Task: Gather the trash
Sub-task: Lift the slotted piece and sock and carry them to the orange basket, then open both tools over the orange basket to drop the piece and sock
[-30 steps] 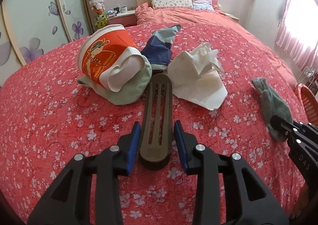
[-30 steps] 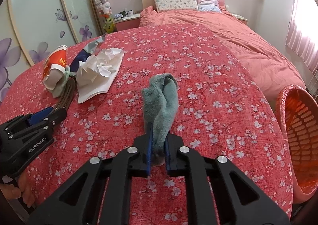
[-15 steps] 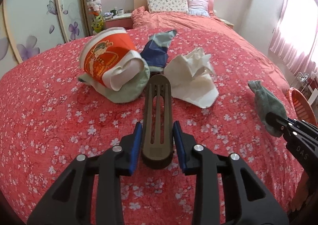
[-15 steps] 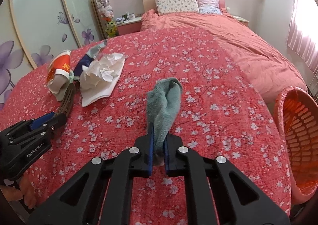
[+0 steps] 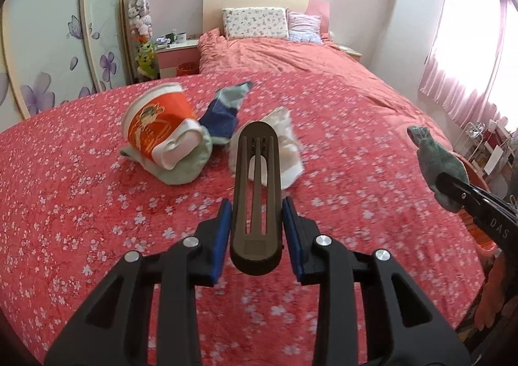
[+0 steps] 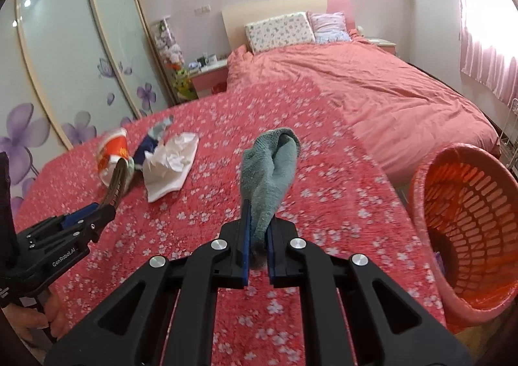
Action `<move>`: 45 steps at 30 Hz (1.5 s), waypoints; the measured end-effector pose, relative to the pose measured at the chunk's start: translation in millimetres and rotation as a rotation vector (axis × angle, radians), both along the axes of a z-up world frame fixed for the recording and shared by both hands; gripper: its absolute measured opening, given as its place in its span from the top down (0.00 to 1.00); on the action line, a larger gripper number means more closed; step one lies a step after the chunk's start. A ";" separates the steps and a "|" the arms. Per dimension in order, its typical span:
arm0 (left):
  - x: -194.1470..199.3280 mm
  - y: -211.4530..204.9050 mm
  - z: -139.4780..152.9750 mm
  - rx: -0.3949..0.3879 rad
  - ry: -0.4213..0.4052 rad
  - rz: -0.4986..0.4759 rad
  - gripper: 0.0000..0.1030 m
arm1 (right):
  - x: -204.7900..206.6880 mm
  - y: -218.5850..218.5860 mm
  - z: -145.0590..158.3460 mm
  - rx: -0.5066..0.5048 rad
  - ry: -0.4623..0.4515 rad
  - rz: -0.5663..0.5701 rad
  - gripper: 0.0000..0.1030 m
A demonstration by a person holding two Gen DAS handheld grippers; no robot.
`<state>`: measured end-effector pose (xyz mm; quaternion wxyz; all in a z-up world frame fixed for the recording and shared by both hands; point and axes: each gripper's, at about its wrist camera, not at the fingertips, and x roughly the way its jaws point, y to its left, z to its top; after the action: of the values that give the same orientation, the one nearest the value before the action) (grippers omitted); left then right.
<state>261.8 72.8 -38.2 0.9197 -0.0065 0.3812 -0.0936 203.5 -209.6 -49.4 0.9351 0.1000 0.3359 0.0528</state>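
Rigidity is what marks the brown slotted piece [image 5: 255, 201], a long flat plastic-looking strip pinched by its near end between the blue pads of the left hand-held gripper [image 5: 255, 233]; it is judged light and stiff, so an end grip is enough, though the smooth sides could slip if the squeeze is eased. In the right wrist view, the right hand-held gripper [image 6: 257, 256] is pressed together on the lower end of a grey-green sock [image 6: 272, 175], which is soft and limp and flops at its free top; it is best taken at a bunched fold, as it is here. At about 3 o'clock from that sock an orange basket [image 6: 466, 214] stands beside the bed [image 5: 81, 204], judged to be the place for collected things. Farther up the bed, around 11 o'clock, a crumpled white paper [image 6: 171, 165], a blue cloth [image 5: 220, 116] and an orange paper cup [image 5: 155, 123] lying on its side are seen close together; the cup is judged crushable and is better taken at its rim.
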 end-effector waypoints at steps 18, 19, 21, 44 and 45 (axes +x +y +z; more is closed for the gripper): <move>-19.1 -105.8 59.7 -0.099 -0.097 -0.197 0.69 | -53.7 -74.1 38.8 -0.007 -0.199 -0.193 0.92; -21.1 -115.8 61.4 -0.103 -0.101 -0.214 0.69 | -56.7 -79.8 39.6 -0.013 -0.208 -0.209 0.92; -23.9 -130.6 63.3 -0.112 -0.104 -0.241 0.69 | -61.8 -91.6 40.9 -0.020 -0.223 -0.244 0.92; -29.7 -304.1 37.3 -0.188 -0.029 -0.542 0.69 | -86.7 -190.9 16.7 0.025 -0.229 -0.484 0.92; -28.2 -309.2 34.6 -0.190 -0.022 -0.548 0.69 | -87.0 -193.0 15.8 0.028 -0.230 -0.489 0.92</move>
<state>233.5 -236.4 -3.6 0.8595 0.0116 0.3481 -0.3741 116.5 -402.6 -33.6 0.9506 0.1842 0.1928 -0.1588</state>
